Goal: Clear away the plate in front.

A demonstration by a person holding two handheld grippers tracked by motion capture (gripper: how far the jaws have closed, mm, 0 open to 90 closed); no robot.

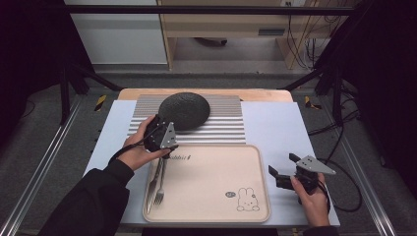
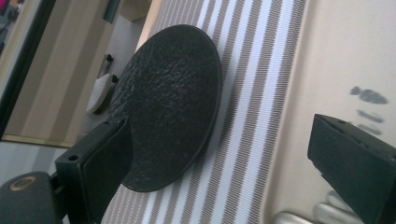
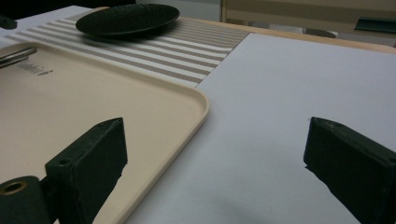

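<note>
- The left gripper (image 1: 158, 129) hovers at the near-left rim of the black plate (image 1: 185, 110), jaws wide apart and holding nothing; 1 jaw overlaps the rim in the left gripper view.
- The black plate lies on the striped placemat (image 1: 221, 129), just beyond the beige tray (image 1: 206, 182).
- Good practice: slide 1 jaw under the rim, the other above, then close firmly.
- Lift level, clearing the knife (image 1: 153, 179) and fork (image 1: 161, 183) at the tray's left edge.
- The right gripper (image 1: 285, 169) waits open and empty, right of the tray on the tabletop (image 1: 280, 128).

One plate (image 1: 184, 111), one tray (image 1: 211, 196), two utensils (image 1: 156, 183)
</note>
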